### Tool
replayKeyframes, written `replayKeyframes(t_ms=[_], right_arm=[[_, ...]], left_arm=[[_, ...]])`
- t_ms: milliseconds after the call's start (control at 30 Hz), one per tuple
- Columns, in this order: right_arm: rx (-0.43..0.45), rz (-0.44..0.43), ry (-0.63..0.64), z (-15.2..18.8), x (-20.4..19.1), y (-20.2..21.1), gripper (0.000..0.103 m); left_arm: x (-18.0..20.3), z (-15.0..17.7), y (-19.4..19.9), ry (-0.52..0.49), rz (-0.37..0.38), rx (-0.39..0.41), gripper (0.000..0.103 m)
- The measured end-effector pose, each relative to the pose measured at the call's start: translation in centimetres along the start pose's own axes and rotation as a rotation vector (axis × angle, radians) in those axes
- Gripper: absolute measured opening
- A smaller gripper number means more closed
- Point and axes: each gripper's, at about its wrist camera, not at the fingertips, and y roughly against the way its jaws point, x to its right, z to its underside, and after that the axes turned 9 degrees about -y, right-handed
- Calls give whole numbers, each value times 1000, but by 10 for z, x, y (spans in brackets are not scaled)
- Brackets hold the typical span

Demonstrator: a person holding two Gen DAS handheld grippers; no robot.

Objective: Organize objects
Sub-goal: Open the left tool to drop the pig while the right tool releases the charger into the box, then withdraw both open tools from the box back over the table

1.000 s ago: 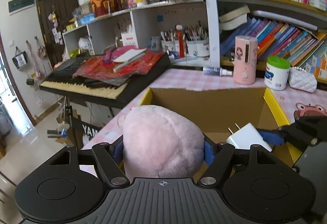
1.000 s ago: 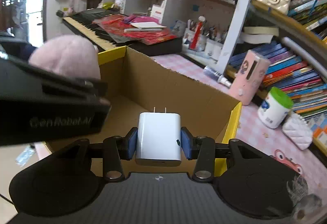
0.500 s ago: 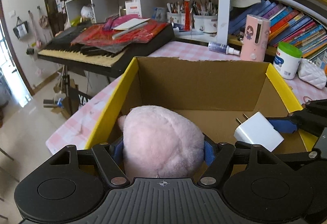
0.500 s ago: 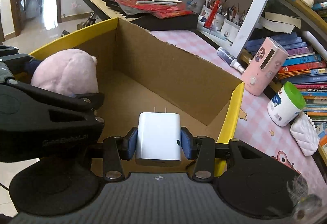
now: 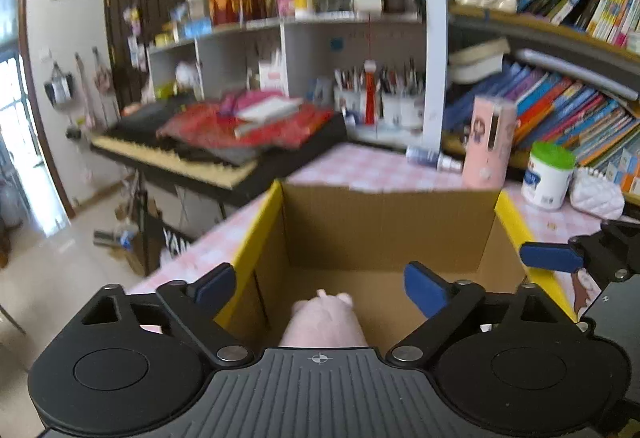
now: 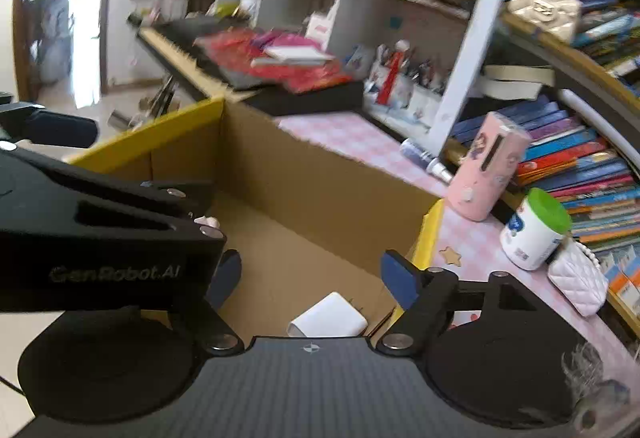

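You dropped both: plush (image 5: 323, 322) and charger (image 6: 328, 316) now in box (image 5: 384, 234); both claws (image 5: 320, 288) (image 6: 310, 276) spread, "GenRobot.AI" readable mid-left.

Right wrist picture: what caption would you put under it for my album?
Open right tongs hang over the cardboard box, with the white charger lying inside on its floor.

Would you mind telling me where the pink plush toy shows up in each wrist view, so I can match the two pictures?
Left wrist view: the pink plush toy lies on the cardboard box floor, bottom centre, below the open left gripper.
Right wrist view: not visible; the left gripper's body covers that side of the box.
Shared landmark: the green-lidded white jar right of the box.
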Motion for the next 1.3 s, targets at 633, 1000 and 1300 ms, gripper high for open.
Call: replayKeyframes(t_ms=[633, 1000, 1300], right_arm=[[87, 269, -282, 24, -17, 82, 101], [-15, 339, -321, 62, -48, 106, 103], [-106, 351, -327, 102, -81, 133, 103]], left_arm=[[-44, 32, 57, 88, -82, 3, 100], [-58, 79, 88, 61, -39, -72, 100], [-67, 120, 116, 27, -7, -174, 100]])
